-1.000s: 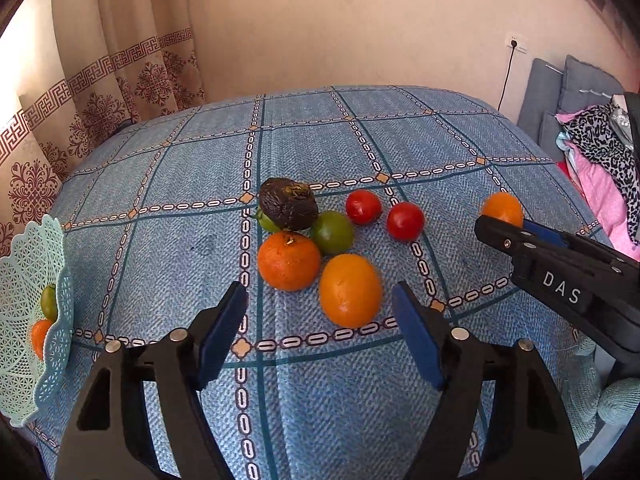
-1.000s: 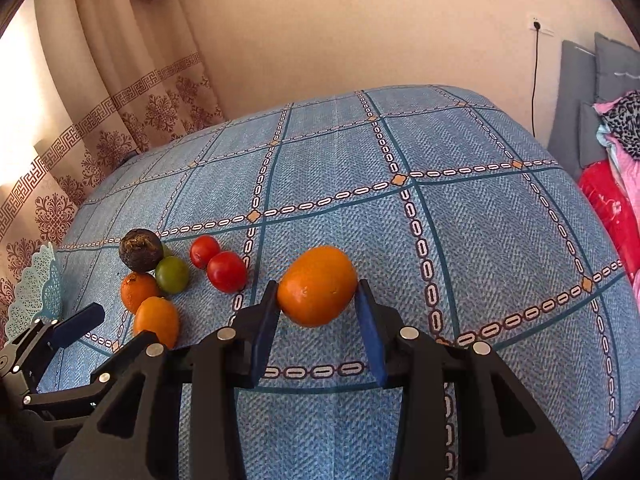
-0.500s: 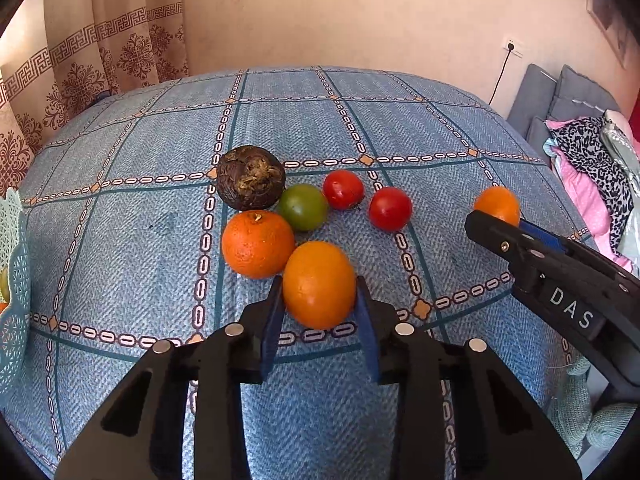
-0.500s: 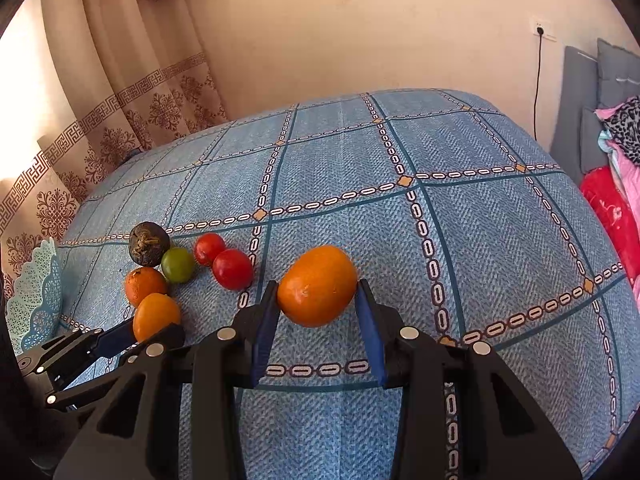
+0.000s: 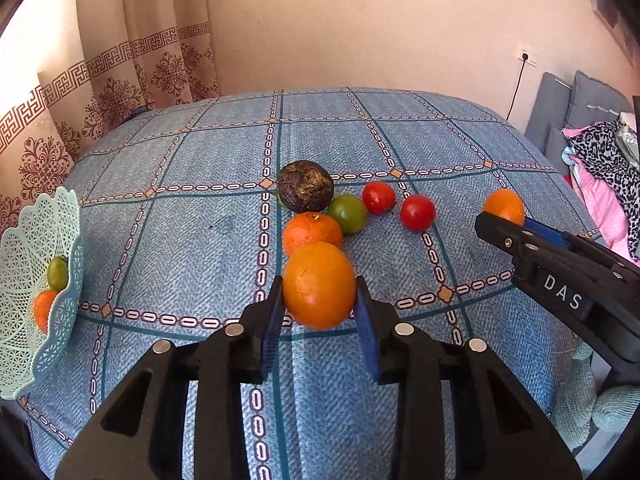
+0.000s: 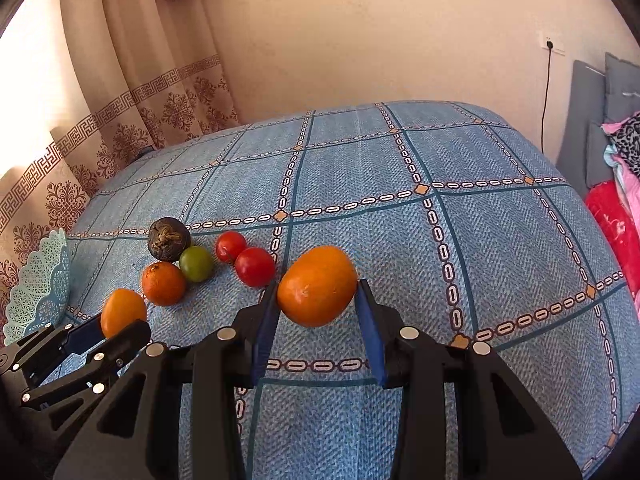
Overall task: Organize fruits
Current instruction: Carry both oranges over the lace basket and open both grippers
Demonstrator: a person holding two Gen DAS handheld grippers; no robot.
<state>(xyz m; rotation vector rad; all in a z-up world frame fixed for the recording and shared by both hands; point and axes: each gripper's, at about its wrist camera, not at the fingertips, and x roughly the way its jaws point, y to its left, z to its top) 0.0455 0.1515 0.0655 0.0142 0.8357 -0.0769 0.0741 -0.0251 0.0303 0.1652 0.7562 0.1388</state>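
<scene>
— Left claw [image 5: 320, 312], what's your state?
— Pinching an orange [image 5: 319, 284]; my basket [image 5: 60, 312] lies off to my left, nearest me.
— Right claw [image 6: 316, 316]?
— Clamped on another orange [image 6: 317, 285]; that basket [image 6: 40, 288] sits far left, beyond my partner.

Woven blue tablecloth [image 5: 200, 240], matt; lacy plastic basket [image 5: 24, 320] (pale mint); glossy tomatoes [image 5: 417, 212]; wrinkled dark fruit [image 5: 305, 186].

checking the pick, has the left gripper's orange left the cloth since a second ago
Yes. The orange has risen in the left gripper, now overlapping the resting orange it sat beside.
</scene>
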